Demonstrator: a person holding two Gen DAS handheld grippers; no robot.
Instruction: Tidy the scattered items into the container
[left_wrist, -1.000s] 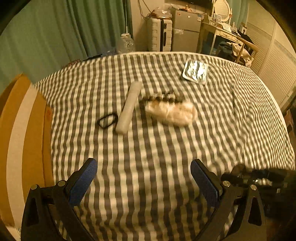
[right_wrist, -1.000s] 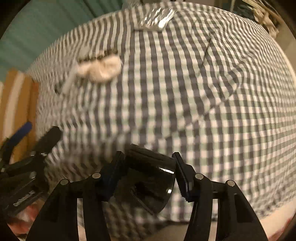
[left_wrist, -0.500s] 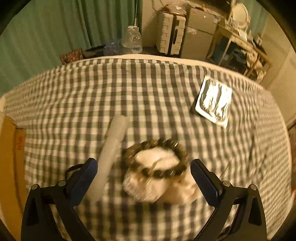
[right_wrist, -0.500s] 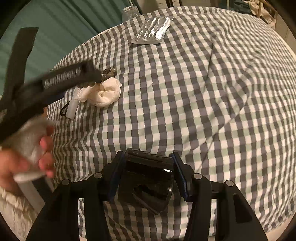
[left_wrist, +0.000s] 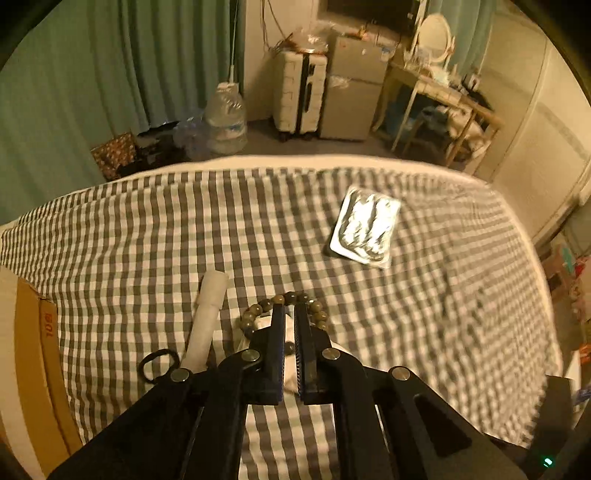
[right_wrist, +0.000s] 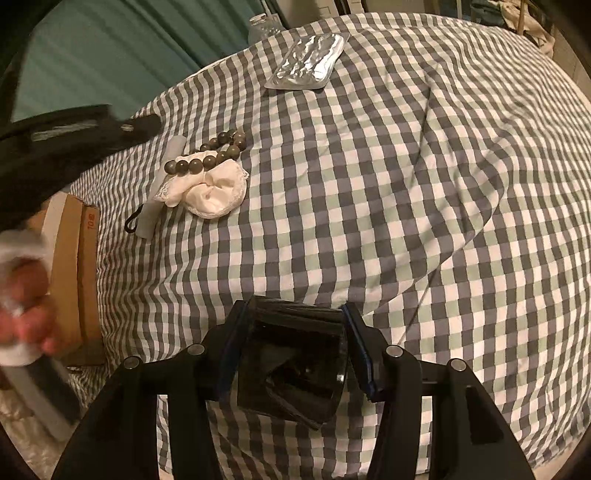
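- Checked grey-and-white bedspread (left_wrist: 147, 251) fills both views; green curtain (left_wrist: 110, 74), water jug (left_wrist: 226, 122) and white suitcase (left_wrist: 300, 92) sit behind it on the far side.
- Left gripper (left_wrist: 290, 321): jaws fully together, tips over the bead bracelet (left_wrist: 284, 310) and the white lace cloth (right_wrist: 216, 188) it lies on. Can't tell whether anything is pinched between the pads.
- White tube (left_wrist: 208, 317) lies just left of the left jaws, black hair tie (left_wrist: 159, 365) touching its near end.
- Silver blister pack (left_wrist: 365, 229) sits ahead and right of the left jaws, well apart from the other items.
- Right gripper (right_wrist: 293, 325): jaws about half open, clamped on the sides of a dark container (right_wrist: 291, 365), which is tilted with its mouth facing the camera.
- From the right jaws, bracelet, cloth, tube and hair tie cluster ahead-left; blister pack far ahead.
- Cardboard box (right_wrist: 75, 273) sits at the bed edge, left of both grippers.
- Left hand (right_wrist: 22, 302) is blurred at the left edge of the right view.
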